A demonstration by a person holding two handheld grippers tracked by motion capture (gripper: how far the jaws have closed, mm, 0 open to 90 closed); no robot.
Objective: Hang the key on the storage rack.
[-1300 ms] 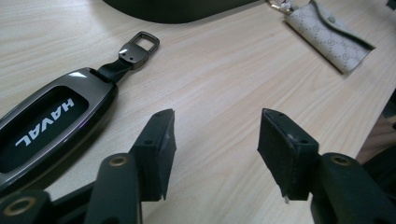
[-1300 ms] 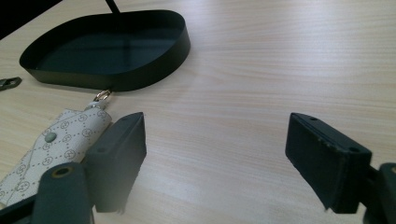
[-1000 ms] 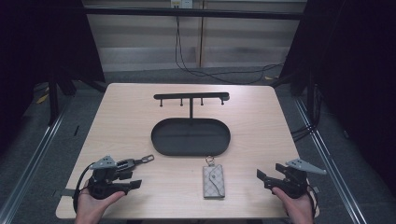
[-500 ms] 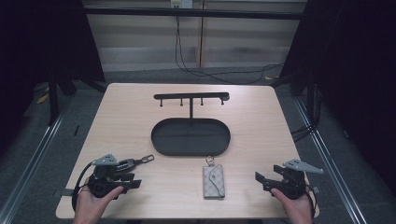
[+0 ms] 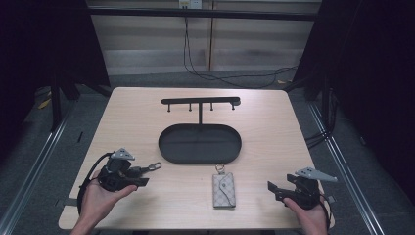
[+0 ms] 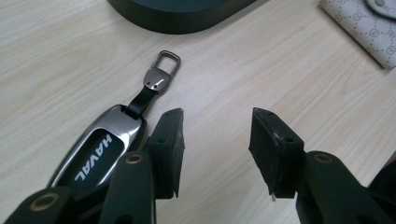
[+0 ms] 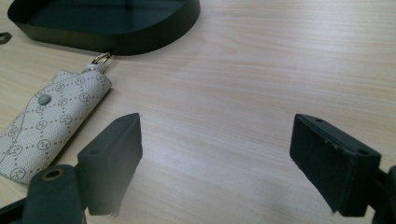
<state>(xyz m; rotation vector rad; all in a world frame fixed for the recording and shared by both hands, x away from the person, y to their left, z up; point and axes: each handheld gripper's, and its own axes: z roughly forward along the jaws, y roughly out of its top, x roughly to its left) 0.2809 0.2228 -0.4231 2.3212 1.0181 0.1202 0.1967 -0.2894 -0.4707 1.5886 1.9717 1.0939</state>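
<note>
A black and silver HAVAL key fob (image 6: 95, 156) with a strap and metal clip (image 6: 163, 70) lies flat on the wooden table at the front left (image 5: 147, 169). My left gripper (image 6: 217, 126) is open, and the fob lies just outside its left jaw, not between the jaws. In the high view that gripper (image 5: 142, 178) points right. A beige patterned key pouch (image 5: 223, 190) with a ring lies front centre, also seen in the right gripper view (image 7: 46, 121). My right gripper (image 7: 217, 135) stands wide open over bare wood, right of the pouch (image 5: 272, 188).
A black oval tray (image 5: 199, 155) sits mid-table, with a black hook rack (image 5: 200, 102) rising from its far side. The table's front edge (image 5: 195, 226) runs just below both hands. Bare wood lies between the pouch and the right gripper.
The right gripper has drifted slightly to the left. The left gripper, key fob and pouch stay almost where they were.
</note>
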